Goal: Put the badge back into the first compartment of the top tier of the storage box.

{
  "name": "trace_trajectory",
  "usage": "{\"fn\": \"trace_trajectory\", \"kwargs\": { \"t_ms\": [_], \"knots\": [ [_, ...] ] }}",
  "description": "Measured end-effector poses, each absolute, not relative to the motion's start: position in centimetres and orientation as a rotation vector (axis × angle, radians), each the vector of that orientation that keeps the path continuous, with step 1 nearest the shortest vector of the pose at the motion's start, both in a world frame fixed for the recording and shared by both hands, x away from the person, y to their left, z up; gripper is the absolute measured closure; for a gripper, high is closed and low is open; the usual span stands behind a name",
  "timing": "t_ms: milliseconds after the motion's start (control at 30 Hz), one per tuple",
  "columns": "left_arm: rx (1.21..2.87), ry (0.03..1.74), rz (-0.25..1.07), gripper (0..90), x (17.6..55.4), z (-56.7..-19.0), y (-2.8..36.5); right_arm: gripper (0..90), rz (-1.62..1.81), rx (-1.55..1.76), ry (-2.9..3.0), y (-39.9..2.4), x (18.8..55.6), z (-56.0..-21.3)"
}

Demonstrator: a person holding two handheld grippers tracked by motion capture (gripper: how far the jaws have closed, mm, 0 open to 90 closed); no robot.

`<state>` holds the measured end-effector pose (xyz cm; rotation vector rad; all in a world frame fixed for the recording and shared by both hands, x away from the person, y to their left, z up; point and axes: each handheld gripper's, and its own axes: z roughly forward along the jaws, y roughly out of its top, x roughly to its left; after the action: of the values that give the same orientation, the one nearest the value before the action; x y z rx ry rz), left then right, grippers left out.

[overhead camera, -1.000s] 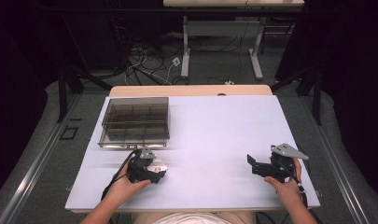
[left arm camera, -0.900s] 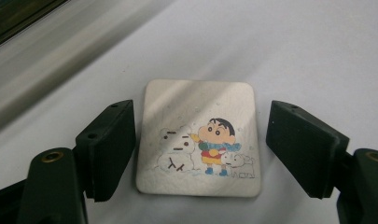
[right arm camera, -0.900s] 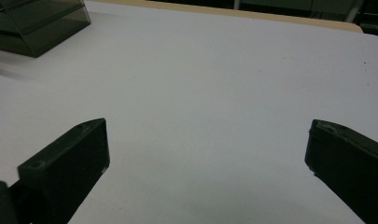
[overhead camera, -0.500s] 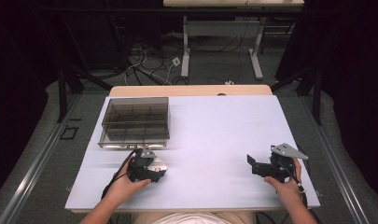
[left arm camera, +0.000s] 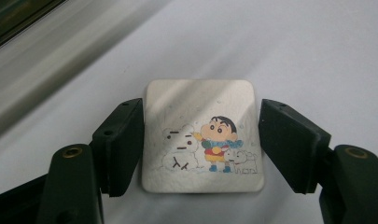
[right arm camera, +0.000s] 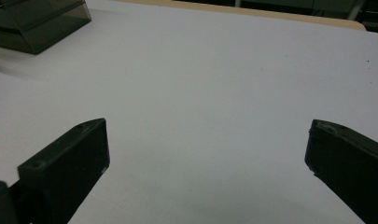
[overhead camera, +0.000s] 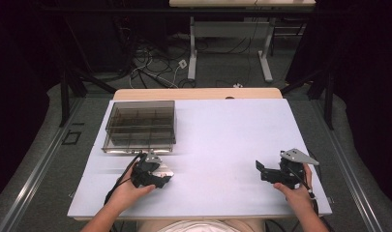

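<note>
- Currently, a thin square tile with a cartoon print is seen lying flat on the white table, near the front edge towards the left corner, just in front of a smoky clear box.
- The tile is flanked by the left gripper; its jaws have just been closing and are now drawn in against the tile's two side edges, the left one touching and the right one at most a sliver off.
- A slip is judged the main risk: the tile is thin and smooth, so it could be pinched only at its rim and pop out or tip when lifted.
- If the jaws scrape the table, the tile could be pushed rather than gripped.
- The right gripper is held wide open and empty near the front right corner, well apart from the tile.
</note>
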<state>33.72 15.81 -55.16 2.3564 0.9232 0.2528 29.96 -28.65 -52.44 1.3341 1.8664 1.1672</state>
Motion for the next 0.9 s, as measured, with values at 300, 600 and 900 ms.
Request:
{"fn": "trace_trajectory", "kwargs": {
  "t_ms": [300, 600, 900],
  "knots": [
    [2.353, 0.927, 0.252, 33.2, 33.70, -55.14, 15.83, 0.0, 1.168, 1.334, 1.866, -28.65, 29.95, -52.44],
    [2.360, 0.939, 0.230, 33.4, 33.65, -54.93, 15.95, 0.0, 1.169, 1.332, 1.867, -28.66, 29.96, -52.44],
    [2.340, 0.957, 0.254, 33.4, 33.47, -54.74, 16.07, 0.0, 1.171, 1.327, 1.867, -28.70, 29.96, -52.43]
  ]
}}
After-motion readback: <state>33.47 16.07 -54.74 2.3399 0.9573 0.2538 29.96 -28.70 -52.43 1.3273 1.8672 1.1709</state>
